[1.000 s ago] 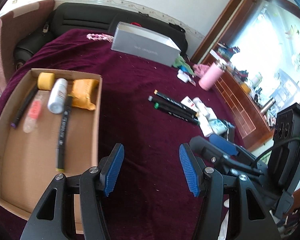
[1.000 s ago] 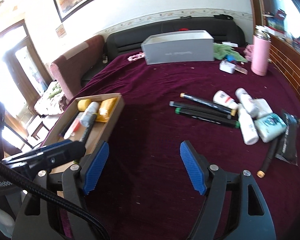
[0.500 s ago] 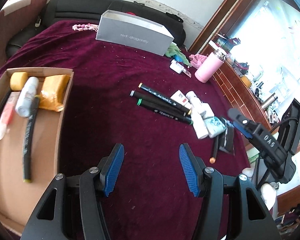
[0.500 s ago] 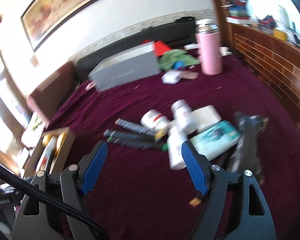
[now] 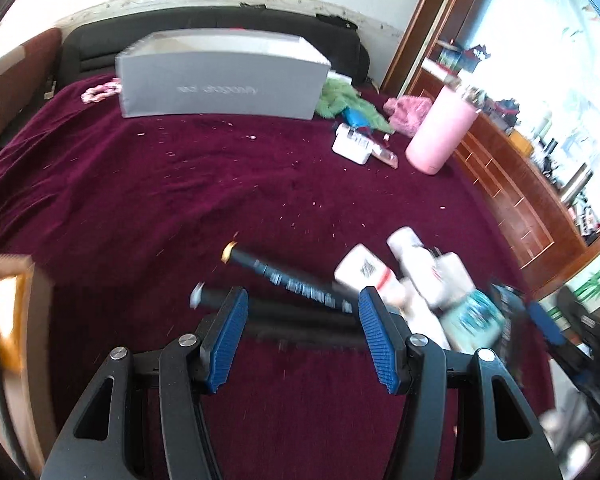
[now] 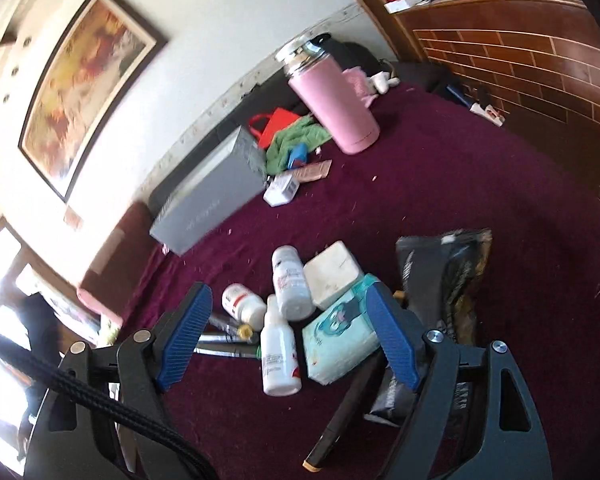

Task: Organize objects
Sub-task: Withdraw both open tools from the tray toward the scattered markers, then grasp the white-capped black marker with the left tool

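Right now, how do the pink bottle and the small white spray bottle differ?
Pose: the pink bottle stands upright at the far side of the cloth; the white spray bottle lies flat in the pile.
Size: the pink bottle looks far bigger.
Look: the pink bottle is plain with a metal top; the spray bottle carries a printed label.
Neither is gripped.

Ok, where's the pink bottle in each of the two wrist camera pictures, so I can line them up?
Left wrist view: the pink bottle stands at upper right, on the purple cloth by the wooden cabinet.
Right wrist view: the pink bottle is at top centre and looks tilted, since that picture is tilted.
Shared landmark: the grey box, left of the bottle in both, with a green cloth between them.
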A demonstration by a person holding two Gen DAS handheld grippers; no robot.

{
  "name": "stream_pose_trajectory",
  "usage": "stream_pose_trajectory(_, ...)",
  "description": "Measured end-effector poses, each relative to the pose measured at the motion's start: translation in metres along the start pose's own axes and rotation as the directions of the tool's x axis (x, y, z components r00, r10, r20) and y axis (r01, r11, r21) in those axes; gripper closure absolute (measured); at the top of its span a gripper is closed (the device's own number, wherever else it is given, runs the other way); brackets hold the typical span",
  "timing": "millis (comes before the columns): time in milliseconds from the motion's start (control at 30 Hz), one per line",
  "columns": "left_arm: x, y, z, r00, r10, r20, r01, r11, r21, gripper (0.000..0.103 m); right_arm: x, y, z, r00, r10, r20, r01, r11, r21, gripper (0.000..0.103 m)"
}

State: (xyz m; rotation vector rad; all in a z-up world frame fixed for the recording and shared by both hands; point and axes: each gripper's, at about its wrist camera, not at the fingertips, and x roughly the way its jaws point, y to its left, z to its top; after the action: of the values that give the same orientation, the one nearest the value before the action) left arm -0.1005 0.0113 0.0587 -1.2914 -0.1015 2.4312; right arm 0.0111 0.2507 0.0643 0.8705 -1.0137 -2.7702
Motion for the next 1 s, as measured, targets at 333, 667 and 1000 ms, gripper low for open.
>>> stream_pose_trajectory(333,0.052,-0.009,-0.004,0.966,-0.115,-0.233,0.120,0.993,0.009,0.048,0.001,-0.004,0.002,1.000,-0.021,-0.003,0.021,1.000,0.007,0.022)
stream_pose_trajectory(667,-0.009,0.007,-0.072,0.923,-0.252,-0.291,0.272,0.962,0.028,0.047,0.009,-0.006,-0.002,0.999,-0.031,-0.038,0.031,1.000,0.005,0.022)
stream_pose_trajectory(1000,-0.036,-0.006,-0.116,0.975,-0.117,-0.191,0.178,0.923,0.342,0.046,0.014,-0.009,-0.003,0.997,-0.042,-0.057,0.043,0.999,0.014,0.022)
